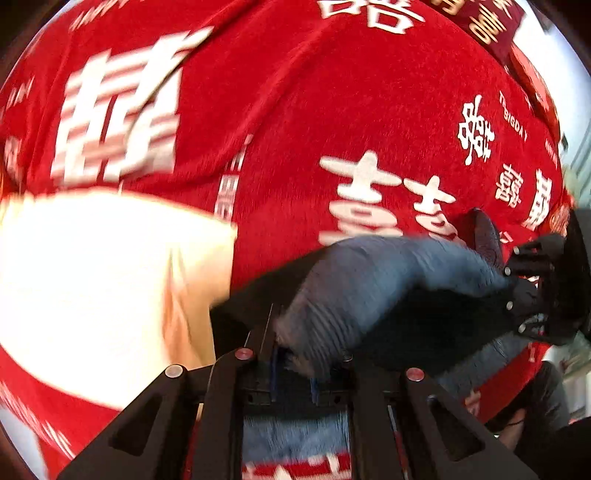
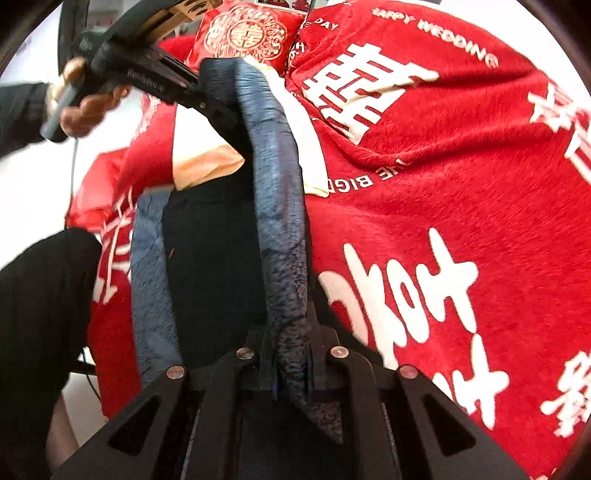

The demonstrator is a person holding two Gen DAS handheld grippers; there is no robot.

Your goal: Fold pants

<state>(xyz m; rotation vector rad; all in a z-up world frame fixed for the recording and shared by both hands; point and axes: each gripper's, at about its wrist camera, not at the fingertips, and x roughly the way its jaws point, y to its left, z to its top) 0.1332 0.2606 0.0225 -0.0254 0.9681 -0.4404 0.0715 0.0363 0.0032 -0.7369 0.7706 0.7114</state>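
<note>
Right wrist view: a red plush blanket (image 2: 461, 177) covers the surface, printed with large white Chinese characters and the words "HAPPY WEDDING". A red cushion (image 2: 245, 33) with a gold emblem lies at the far edge, against a bright white background. The blue pants (image 2: 280, 206) hang stretched between both tools. The right gripper (image 2: 291, 373) is clamped on one bunched edge, and the left gripper (image 1: 293, 365) pinches the other. A hand (image 2: 79, 107) holds the left tool.
</note>
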